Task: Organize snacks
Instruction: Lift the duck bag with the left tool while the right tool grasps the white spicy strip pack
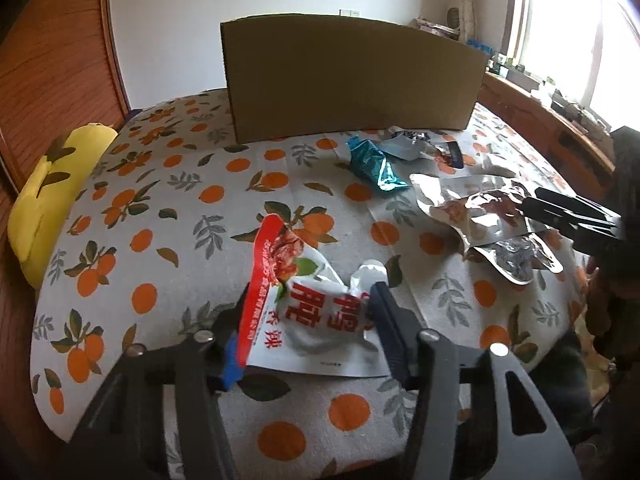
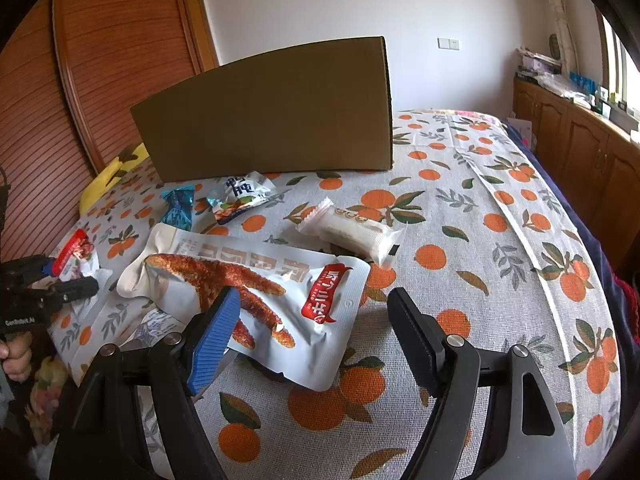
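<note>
**Snacks on the bed, box top cut from sight**

Our left gripper (image 1: 308, 320) pinches the red-and-white snack bag (image 1: 316, 312). Our right gripper (image 2: 314, 328) stands wide apart over the big chicken-foot pack (image 2: 248, 296), not touching. We cannot see inside the cardboard box (image 2: 272, 120).

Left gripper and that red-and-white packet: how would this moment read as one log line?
left gripper: closed on red-and-white snack packet | right gripper: open, over chicken-foot pouch | cardboard box: behind, nothing seen going in
</note>
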The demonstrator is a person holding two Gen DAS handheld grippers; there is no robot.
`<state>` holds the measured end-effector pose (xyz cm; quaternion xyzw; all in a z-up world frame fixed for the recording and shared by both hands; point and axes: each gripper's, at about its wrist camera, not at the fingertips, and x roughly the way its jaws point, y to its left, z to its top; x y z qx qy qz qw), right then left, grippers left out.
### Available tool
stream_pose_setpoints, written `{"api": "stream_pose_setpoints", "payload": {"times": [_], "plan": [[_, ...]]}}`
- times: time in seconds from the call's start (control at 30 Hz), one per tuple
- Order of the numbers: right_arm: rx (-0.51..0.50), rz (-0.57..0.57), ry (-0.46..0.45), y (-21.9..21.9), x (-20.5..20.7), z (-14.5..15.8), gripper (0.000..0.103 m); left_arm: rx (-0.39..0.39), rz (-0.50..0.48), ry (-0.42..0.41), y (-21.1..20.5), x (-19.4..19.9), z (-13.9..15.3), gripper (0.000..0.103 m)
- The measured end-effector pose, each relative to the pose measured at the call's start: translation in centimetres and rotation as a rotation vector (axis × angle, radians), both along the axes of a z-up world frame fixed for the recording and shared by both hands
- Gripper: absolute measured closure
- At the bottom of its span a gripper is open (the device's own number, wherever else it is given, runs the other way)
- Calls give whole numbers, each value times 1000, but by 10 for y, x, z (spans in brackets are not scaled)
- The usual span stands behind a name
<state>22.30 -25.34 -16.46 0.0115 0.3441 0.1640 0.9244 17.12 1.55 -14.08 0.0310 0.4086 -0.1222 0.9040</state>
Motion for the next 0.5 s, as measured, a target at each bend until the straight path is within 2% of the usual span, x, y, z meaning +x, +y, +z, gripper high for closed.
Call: {"api": "stream_pose_setpoints", "payload": {"times": [0.03,0.1,0.33,0.43,0.5], "plan": [[-1,1,0,0,0,0,26,5,1,-11,0,-2,1,57],[1,0,0,0,0,0,26,-3,12,-35,1,-6,7,74],[0,0,-1,0,1,0,26,-101,29,-10,14,-6,16,83],[1,-1,-1,-1,1,0,26,-137,35,-29,18,-10,20,93],[1,-1,-1,0,0,0,26,-142,33,-27,18,-11,22,95]]}}
